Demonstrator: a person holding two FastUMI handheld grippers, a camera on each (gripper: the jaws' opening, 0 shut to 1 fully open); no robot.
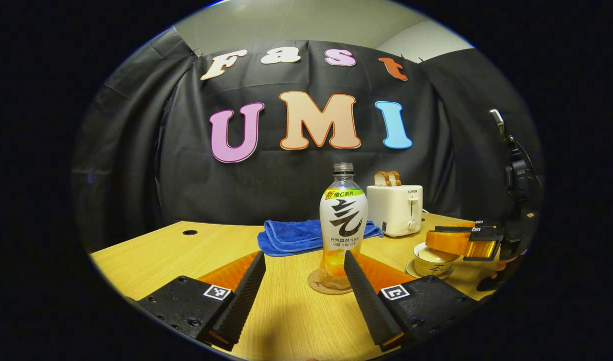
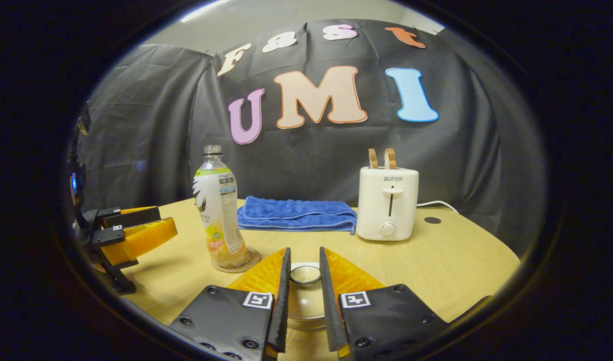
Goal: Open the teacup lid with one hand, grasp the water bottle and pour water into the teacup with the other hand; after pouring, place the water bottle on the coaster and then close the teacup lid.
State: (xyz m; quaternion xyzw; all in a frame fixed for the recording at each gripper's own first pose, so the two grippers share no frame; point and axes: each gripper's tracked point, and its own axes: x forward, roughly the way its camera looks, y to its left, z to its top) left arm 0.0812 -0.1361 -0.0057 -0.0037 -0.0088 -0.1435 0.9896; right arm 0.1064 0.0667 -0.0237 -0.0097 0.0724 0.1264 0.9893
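- The right hand-held gripper [image 2: 304,306] hangs over the teacup [image 1: 433,260], its two fingers set narrowly on either side of the lid knob [image 2: 305,274]. A sliver of gap shows on each side of the knob, so I would say the fingers bracket it rather than pinch it; I cannot tell for certain whether they touch.
- The left hand-held gripper [image 1: 302,291] is spread wide and holds nothing. The water bottle [image 1: 343,225] stands upright between and beyond its fingertips, uncapped, with some orange drink in the bottom.
- The bottle already sits on the round coaster [image 1: 320,284], just beside the teacup on the table [image 1: 286,321].
- The step in hand looks like lifting the lid. To do it well, the right fingers should close squarely on the knob, level with its waist, before any upward pull; a skewed pinch may let the smooth lid slip or tip.
- Lift straight up first, then carry the lid aside, away from the bottle, so the cup mouth is clear for pouring.
- The cup looks light on its saucer [image 1: 411,271]; a sideways tug could drag it, so the pull should stay vertical.
- The left fingers need to advance until the bottle's body lies between them, then grip at the labelled middle, not the narrow neck.
- The toaster [image 2: 388,203] and the blue cloth [image 2: 296,214] sit well behind, out of the working path.
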